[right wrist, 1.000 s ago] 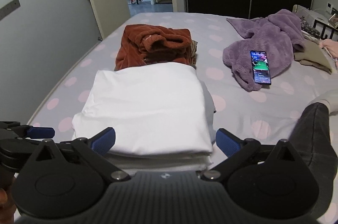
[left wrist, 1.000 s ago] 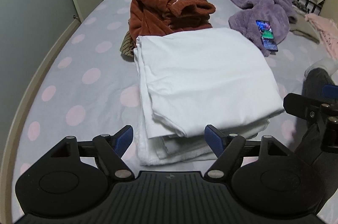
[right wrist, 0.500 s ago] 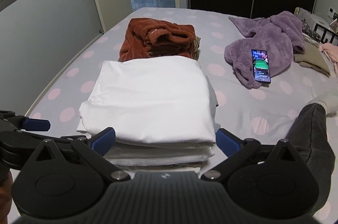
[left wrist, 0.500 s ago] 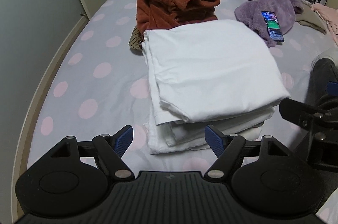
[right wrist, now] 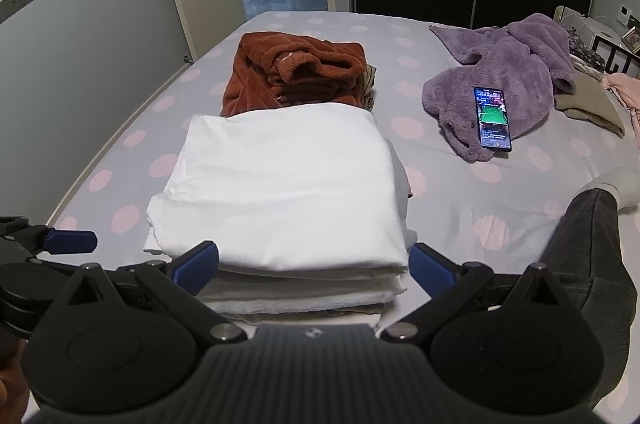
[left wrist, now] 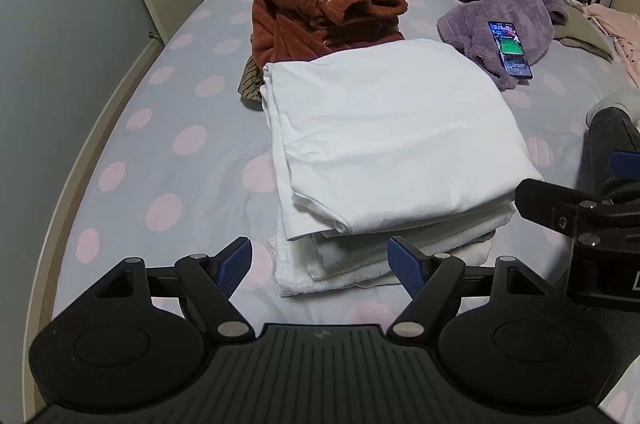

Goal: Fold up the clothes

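On the bed [left wrist: 168,160], near its front edge, a stack of folded white clothes [left wrist: 392,136] lies squared up, the top piece smooth and the layers beneath showing as uneven edges at the near side. It sits just in front of a rumpled rust-brown fleece garment [left wrist: 320,16], probably so that finished pieces stay apart from what is not yet folded. A purple fleece garment [right wrist: 516,80] lies loose well to the right with a lit phone [right wrist: 493,118] resting on it, likely propped there to be watched while working.

The left hand-held gripper [left wrist: 320,262] hangs over the stack's near left corner with its blue pads spread wide and nothing between them. The right hand-held gripper [right wrist: 314,266] is likewise spread, straddling the stack's near edge without pinching it. Both seem to be pausing above a finished pile; I judge the next garment, rust or purple, is what calls for a reach.
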Action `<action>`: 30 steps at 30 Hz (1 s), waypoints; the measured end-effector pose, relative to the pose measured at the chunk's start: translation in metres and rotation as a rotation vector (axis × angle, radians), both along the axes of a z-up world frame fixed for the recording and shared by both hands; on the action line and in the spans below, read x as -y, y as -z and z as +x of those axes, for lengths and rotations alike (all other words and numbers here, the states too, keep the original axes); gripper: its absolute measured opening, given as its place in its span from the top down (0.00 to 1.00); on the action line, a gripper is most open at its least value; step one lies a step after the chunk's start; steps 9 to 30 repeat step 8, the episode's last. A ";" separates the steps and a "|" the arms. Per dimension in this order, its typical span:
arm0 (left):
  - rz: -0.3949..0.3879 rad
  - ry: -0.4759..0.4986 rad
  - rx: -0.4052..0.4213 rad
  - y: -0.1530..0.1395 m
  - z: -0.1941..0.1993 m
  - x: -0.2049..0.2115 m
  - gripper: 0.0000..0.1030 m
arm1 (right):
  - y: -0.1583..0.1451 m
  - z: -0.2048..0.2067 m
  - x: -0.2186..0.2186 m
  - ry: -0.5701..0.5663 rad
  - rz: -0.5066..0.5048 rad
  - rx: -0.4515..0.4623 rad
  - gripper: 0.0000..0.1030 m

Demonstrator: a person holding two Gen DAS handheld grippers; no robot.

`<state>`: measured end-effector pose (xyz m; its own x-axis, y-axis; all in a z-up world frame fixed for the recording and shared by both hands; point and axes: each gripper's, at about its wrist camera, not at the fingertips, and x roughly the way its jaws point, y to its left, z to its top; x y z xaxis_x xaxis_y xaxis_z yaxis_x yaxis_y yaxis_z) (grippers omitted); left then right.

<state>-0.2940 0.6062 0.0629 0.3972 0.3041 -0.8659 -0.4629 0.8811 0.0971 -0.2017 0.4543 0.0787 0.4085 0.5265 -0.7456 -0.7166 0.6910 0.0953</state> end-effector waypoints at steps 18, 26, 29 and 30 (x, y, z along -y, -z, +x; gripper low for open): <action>0.036 0.008 0.017 -0.002 0.000 0.003 0.28 | 0.001 0.000 -0.001 0.004 -0.003 0.000 0.01; 0.036 0.008 0.017 -0.002 0.000 0.003 0.28 | 0.001 0.000 -0.001 0.004 -0.003 0.000 0.01; 0.036 0.008 0.017 -0.002 0.000 0.003 0.28 | 0.001 0.000 -0.001 0.004 -0.003 0.000 0.01; 0.036 0.008 0.017 -0.002 0.000 0.003 0.28 | 0.001 0.000 -0.001 0.004 -0.003 0.000 0.01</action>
